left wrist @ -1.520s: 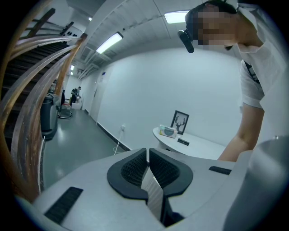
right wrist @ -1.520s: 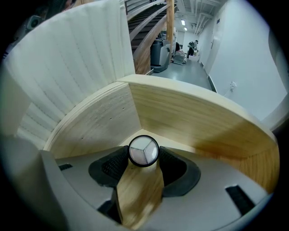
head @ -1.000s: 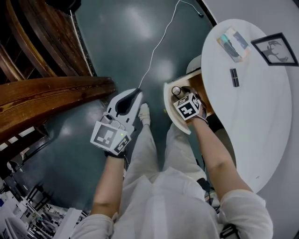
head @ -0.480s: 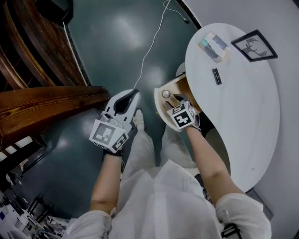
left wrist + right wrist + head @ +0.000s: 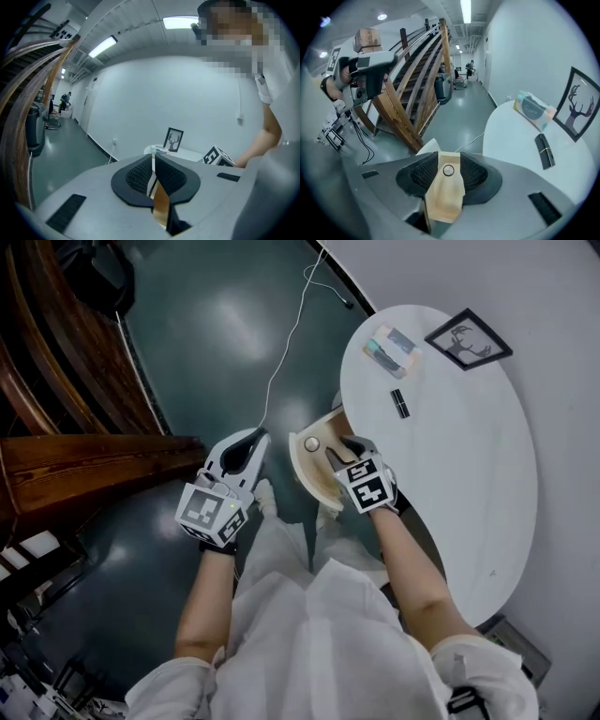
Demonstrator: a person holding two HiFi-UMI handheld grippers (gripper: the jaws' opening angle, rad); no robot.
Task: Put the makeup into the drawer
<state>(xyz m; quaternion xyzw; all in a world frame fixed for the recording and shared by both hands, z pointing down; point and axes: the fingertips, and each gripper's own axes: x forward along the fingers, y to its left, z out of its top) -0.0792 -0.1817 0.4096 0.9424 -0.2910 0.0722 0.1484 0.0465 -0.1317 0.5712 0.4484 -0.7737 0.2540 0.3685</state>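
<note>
A slim black makeup stick lies on the white oval table, near a pastel packet. Under the table's left edge the wooden drawer stands pulled out, and a small round piece lies inside it. My right gripper hangs above the drawer pointing down; its jaws have just been closing and stand open with nothing between them. My left gripper is shut and empty, over the floor left of the drawer.
A framed deer picture leans at the table's far side. A white cable runs across the dark green floor. A wooden staircase fills the left side. The person's legs in white are below the drawer.
My right gripper has lifted up out of the drawer, and its jaws have narrowed. The left gripper has risen a little. The table and drawer have slid left in the head view.
</note>
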